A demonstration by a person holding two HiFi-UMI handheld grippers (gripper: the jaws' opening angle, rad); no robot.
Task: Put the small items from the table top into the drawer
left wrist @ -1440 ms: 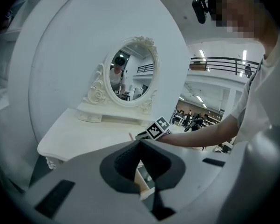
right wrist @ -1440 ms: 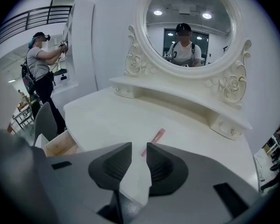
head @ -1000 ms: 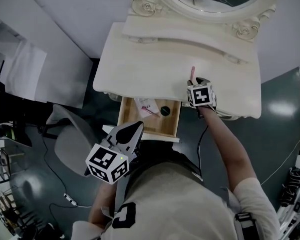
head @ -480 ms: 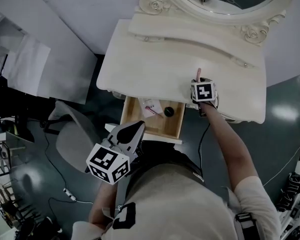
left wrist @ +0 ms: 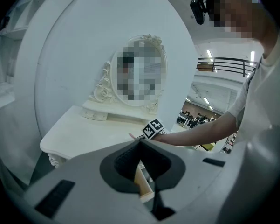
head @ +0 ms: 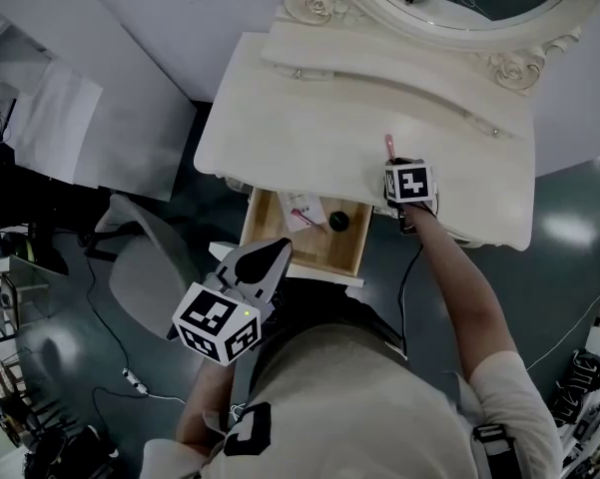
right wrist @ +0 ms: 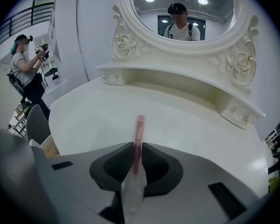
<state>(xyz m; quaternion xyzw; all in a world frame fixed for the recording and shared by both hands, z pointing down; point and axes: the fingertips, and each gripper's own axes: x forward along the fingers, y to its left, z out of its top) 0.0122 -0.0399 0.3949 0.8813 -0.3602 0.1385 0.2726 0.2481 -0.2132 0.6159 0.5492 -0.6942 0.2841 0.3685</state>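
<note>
My right gripper (head: pixel 392 161) just closing, now pinching pink tube (right wrist: pixel 139 127) over table (head: pixel 300 128), tube pointing 12 o'clock. Open drawer (head: pixel 351 239) lying at its 8 o'clock. My left gripper (head: pixel 279 248) hovering, pressed together, empty.

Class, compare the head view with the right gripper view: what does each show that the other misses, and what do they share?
Head view only: the inside of the open wooden drawer, with a small black round item in it, and the left claw. Right gripper view only: the right claw, whose jaws have just been closing, pinching the slim pink stick, and a clear wrapper behind it. Both: that stick, the cream dressing table top and the ornate oval mirror frame.
</note>
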